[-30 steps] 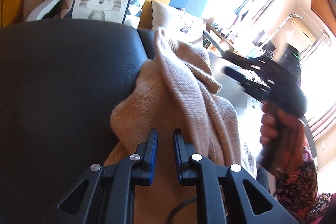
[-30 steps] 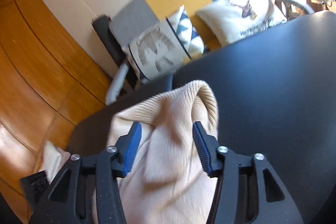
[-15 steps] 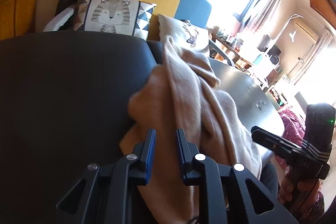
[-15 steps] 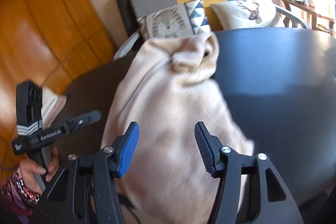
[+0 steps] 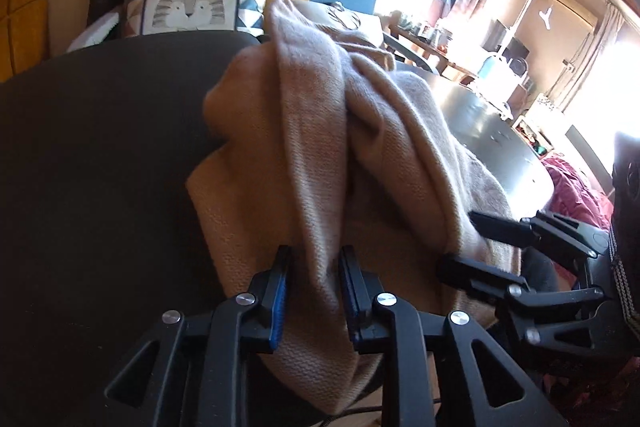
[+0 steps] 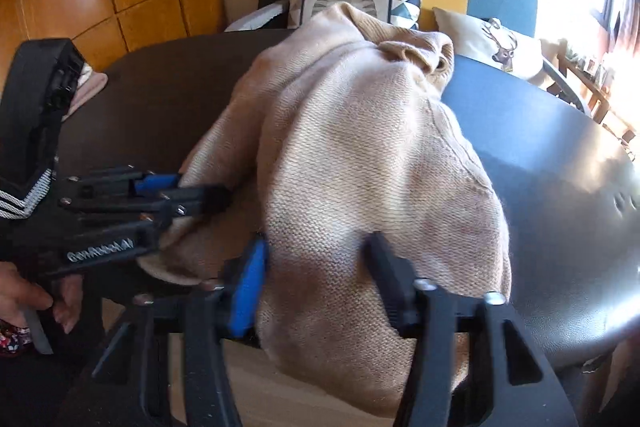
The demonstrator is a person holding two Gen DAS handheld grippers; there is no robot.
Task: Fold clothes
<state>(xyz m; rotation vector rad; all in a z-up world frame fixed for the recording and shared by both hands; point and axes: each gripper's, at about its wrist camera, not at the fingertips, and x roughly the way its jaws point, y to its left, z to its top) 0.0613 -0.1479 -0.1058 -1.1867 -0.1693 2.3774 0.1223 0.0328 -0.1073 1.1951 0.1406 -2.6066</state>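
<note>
Across the dark tabletop [image 5: 100, 155] at frame centre, a beige sweater [image 6: 360, 155] lies bunched; left gripper [image 5: 314, 283] jaws, just opening, and right gripper [image 6: 316, 267] jaws, just closing, both pinch its folds.

A: What can't you make out?
B: The sweater [image 6: 360, 155] hangs past the table [image 6: 560, 187] edge, its hem hidden behind the right gripper [image 6: 316, 279].
A: And the left gripper [image 5: 314, 291]?
B: Whether its pads press the fold is unclear; the hand [image 6: 24, 299] is cropped.
</note>
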